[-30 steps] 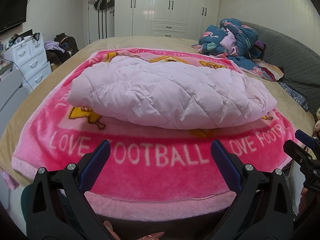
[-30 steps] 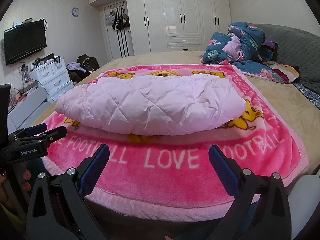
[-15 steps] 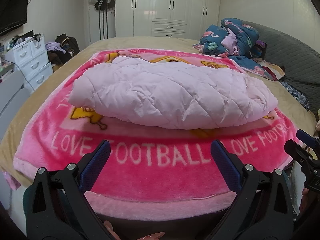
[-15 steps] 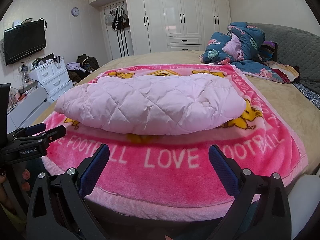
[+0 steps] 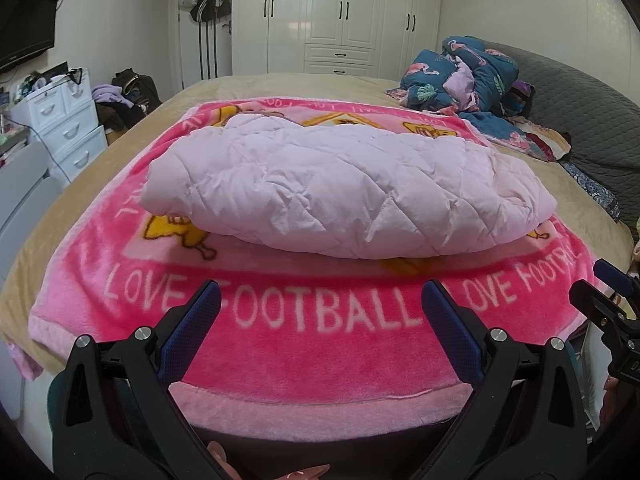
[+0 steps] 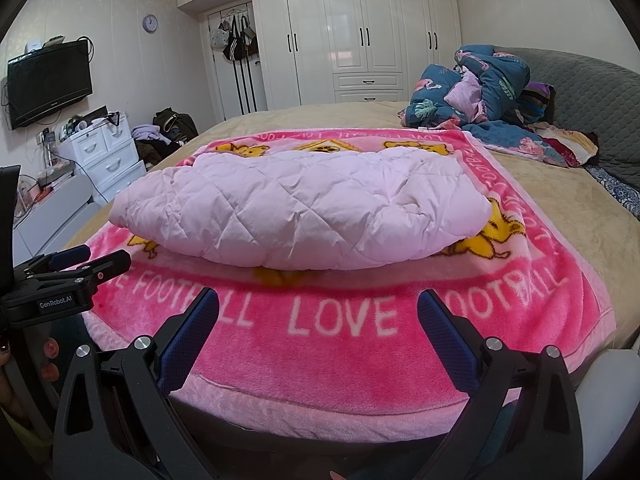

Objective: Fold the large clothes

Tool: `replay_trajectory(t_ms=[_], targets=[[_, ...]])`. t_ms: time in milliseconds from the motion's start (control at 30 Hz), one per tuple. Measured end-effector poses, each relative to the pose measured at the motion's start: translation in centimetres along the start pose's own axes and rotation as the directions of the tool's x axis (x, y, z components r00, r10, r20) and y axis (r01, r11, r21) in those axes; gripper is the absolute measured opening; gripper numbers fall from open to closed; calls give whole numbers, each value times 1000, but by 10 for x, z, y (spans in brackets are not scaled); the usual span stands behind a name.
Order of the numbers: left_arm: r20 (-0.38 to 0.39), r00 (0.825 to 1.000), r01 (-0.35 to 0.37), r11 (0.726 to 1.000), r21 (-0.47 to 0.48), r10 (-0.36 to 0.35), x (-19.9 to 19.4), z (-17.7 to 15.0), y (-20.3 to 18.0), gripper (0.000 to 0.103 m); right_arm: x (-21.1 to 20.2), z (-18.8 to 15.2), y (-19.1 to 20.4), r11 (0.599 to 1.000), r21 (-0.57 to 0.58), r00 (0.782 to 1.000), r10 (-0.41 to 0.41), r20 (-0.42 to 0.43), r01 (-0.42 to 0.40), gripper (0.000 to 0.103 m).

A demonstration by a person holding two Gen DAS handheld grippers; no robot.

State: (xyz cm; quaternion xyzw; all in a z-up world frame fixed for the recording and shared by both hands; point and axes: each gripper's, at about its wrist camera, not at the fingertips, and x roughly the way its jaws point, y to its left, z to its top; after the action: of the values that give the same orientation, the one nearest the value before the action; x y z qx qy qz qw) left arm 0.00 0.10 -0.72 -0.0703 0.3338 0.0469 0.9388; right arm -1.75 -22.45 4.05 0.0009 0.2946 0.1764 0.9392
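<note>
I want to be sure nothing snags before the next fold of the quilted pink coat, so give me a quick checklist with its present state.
1. Left gripper jaws open and holding nothing: ok.
2. Right gripper jaws open and holding nothing: ok.
3. Both grippers short of the quilted pink coat, not touching it: ok.
4. Coat lies wholly on the pink blanket, none of it hanging off: ok.
5. Blue bedding pile apart from the coat: ok.
6. Coat's far edge and how its layers are tucked underneath: cannot tell.
</note>
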Motion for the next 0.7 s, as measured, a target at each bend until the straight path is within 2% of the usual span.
replay_trajectory(t_ms=[700], targets=[[-11,1000,4,1000,4,-4,1,0,2,94,-2,0,-1,1000,-5,1000,-9,0,9,99]])
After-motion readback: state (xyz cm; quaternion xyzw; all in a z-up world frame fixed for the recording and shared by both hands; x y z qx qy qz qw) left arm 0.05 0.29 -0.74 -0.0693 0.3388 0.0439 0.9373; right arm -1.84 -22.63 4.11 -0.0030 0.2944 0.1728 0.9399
